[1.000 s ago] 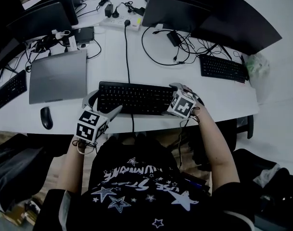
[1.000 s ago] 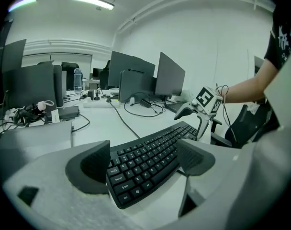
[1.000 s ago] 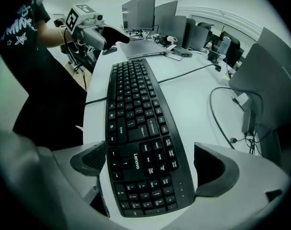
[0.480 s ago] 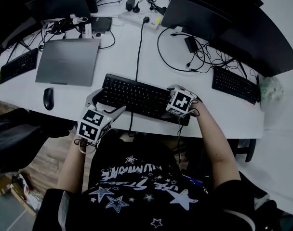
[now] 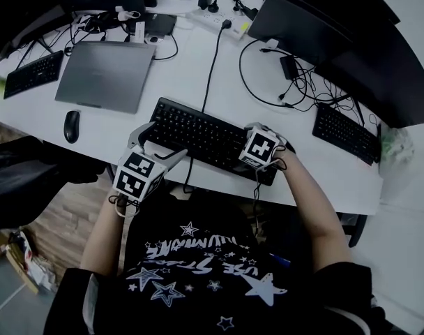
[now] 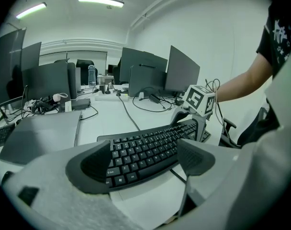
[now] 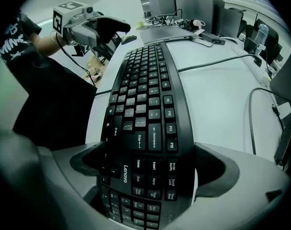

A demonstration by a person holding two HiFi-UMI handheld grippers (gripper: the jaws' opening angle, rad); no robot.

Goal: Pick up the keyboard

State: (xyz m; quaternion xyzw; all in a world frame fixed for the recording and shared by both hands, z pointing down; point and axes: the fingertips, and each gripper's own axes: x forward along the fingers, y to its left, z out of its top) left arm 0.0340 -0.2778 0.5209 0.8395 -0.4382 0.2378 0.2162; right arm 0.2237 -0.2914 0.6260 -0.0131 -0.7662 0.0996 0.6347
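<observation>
A black keyboard lies slantwise on the white desk, near its front edge. My right gripper grips the keyboard's right end. In the right gripper view the keyboard runs away between the two pads, which press on its front and back edges; the right gripper is shut on it. My left gripper stands at the keyboard's left end. In the left gripper view its jaws are wide apart on either side of that end of the keyboard, so the left gripper is open.
A closed grey laptop and a black mouse lie to the left. Other keyboards sit at far right and far left. Monitors, a power strip and cables crowd the back. The keyboard's cable runs back.
My left gripper has moved from in front of the desk edge up to the keyboard's left end. My right gripper has stayed on the right end.
</observation>
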